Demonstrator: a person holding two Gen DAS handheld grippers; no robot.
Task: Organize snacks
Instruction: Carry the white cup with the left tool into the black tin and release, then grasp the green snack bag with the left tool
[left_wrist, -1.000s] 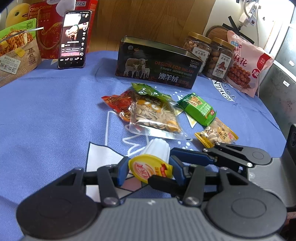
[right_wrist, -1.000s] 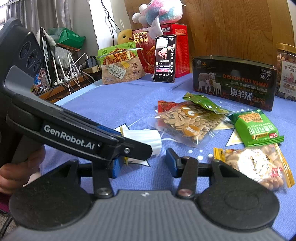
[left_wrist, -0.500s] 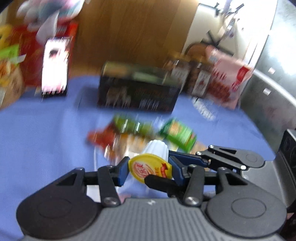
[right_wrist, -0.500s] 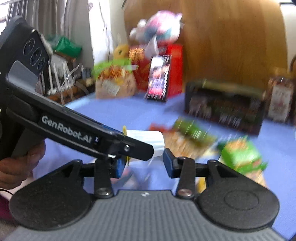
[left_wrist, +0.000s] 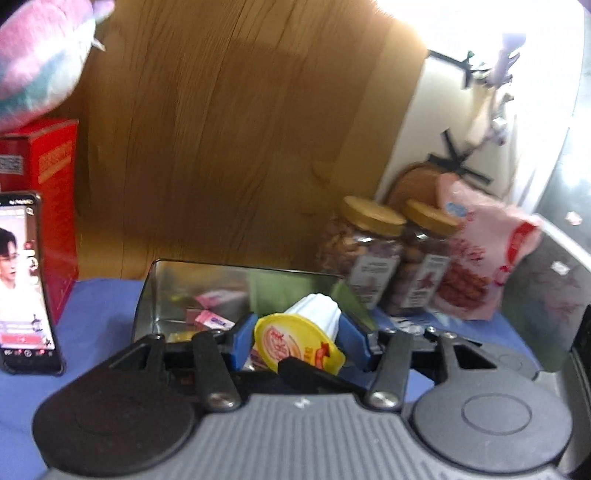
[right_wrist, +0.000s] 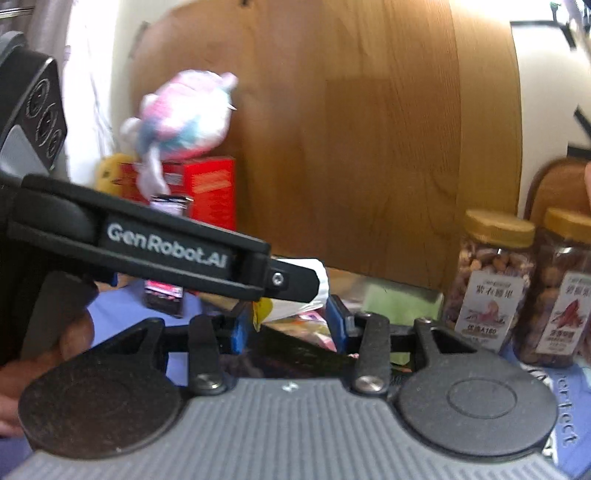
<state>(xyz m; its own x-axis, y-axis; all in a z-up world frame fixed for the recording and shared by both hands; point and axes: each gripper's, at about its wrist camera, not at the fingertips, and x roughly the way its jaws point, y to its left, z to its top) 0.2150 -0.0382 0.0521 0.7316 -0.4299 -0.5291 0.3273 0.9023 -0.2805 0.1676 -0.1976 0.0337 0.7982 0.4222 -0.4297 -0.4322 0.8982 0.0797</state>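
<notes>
Left gripper (left_wrist: 297, 341): clenching the white fluted jelly cup (left_wrist: 316, 314), yellow lid facing the camera.
Right gripper (right_wrist: 290, 325): jaws standing apart, just widening a touch; grasping nothing, with the cup's white body showing beyond them.
Cup's place: hanging above the near rim of the open tin (left_wrist: 147, 295), which is standing toward the tabletop's far edge.
Tin: already holding pink packets (left_wrist: 212, 319).
Risk: letting go too early could be dropping the cup on the rim; the crossing grippers could be knocking together.
</notes>
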